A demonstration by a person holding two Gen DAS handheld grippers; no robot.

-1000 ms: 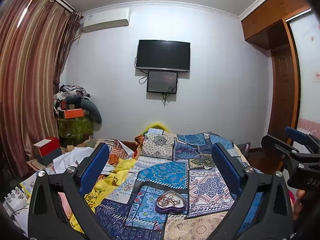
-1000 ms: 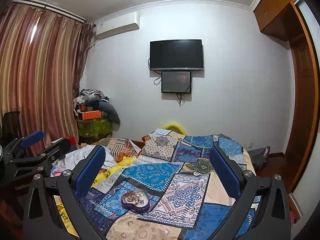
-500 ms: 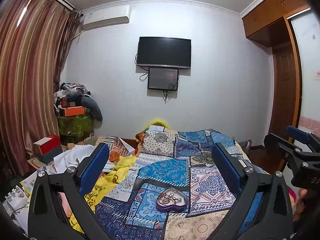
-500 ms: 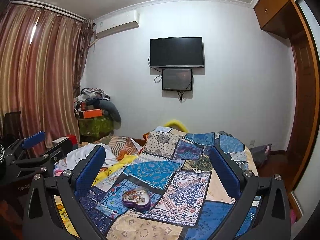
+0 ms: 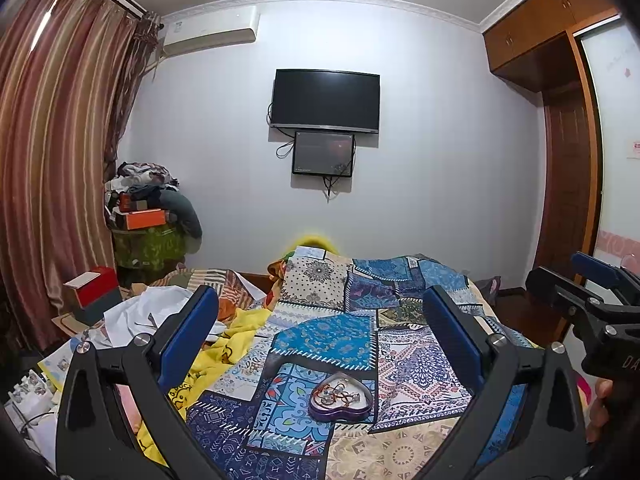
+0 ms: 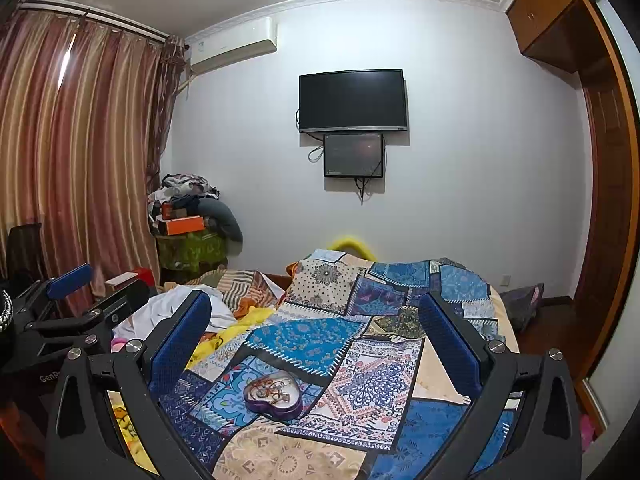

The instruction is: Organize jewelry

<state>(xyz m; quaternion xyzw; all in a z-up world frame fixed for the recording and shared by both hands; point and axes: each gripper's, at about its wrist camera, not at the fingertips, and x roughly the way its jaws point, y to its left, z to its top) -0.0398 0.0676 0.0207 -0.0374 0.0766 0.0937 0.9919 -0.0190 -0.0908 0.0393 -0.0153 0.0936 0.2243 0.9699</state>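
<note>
A purple heart-shaped tin (image 5: pixel 341 399) lies open on the patchwork bedspread (image 5: pixel 328 332), with tangled bracelets and beads (image 5: pixel 338 391) inside. My left gripper (image 5: pixel 320 300) hangs open above and short of it, nothing between its blue pads. In the right wrist view the same tin (image 6: pixel 274 397) sits low and left of centre, the jewelry (image 6: pixel 272 390) piled in it. My right gripper (image 6: pixel 316 302) is open too and holds nothing. Each gripper shows at the edge of the other's view: the right one (image 5: pixel 592 292), the left one (image 6: pixel 72 292).
Rumpled white and yellow cloth (image 5: pixel 224 332) lies on the bed's left side. A red and grey box (image 5: pixel 94 292) stands by the striped curtain (image 5: pixel 52 160). A clothes pile (image 6: pixel 188 216) fills the corner. A television (image 6: pixel 354 100) hangs on the far wall; a wooden wardrobe (image 5: pixel 568 184) stands right.
Both views have tilted slightly downward, so the heart tin sits a little higher in each frame. Both grippers stayed open.
</note>
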